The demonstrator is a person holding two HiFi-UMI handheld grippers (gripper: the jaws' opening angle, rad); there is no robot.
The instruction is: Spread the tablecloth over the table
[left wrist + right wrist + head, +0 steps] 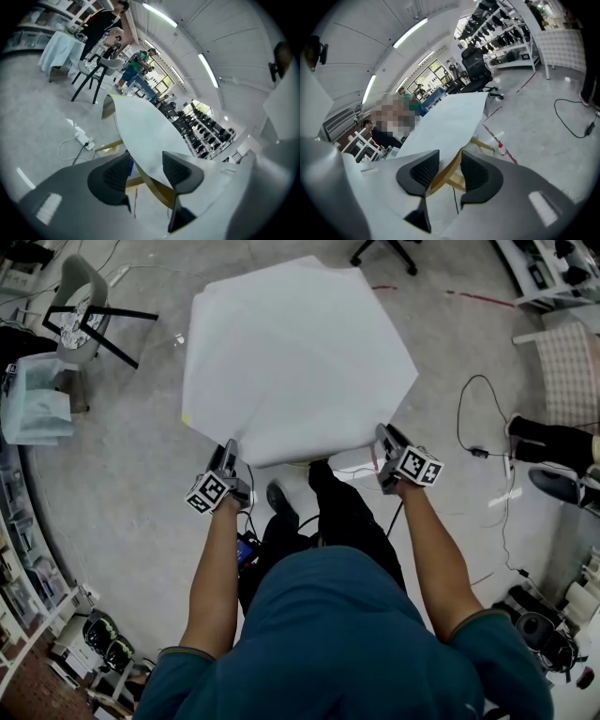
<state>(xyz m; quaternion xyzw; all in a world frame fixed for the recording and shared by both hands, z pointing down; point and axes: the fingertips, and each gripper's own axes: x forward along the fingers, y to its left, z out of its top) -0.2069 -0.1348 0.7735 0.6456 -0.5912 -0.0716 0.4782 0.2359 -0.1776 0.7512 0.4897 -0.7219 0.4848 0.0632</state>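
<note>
A white tablecloth (295,357) lies spread over the table and hides its top in the head view. My left gripper (228,457) is at the near left edge of the cloth and my right gripper (383,437) at the near right edge. In the left gripper view the left gripper (146,165) stands open, with the tablecloth (143,129) and the table's wooden rim (157,186) running between the jaws without the pads pressing on them. The right gripper (449,167) is open as well, with the wooden rim (444,174) and the cloth's edge (450,117) in the gap.
A chair with black legs (89,315) and a clear plastic bin (37,395) stand on the floor at the far left. Cables (478,418) trail at the right, near someone's shoes (553,442). A power strip (82,138) lies beside the table. My legs (337,512) are at its near edge.
</note>
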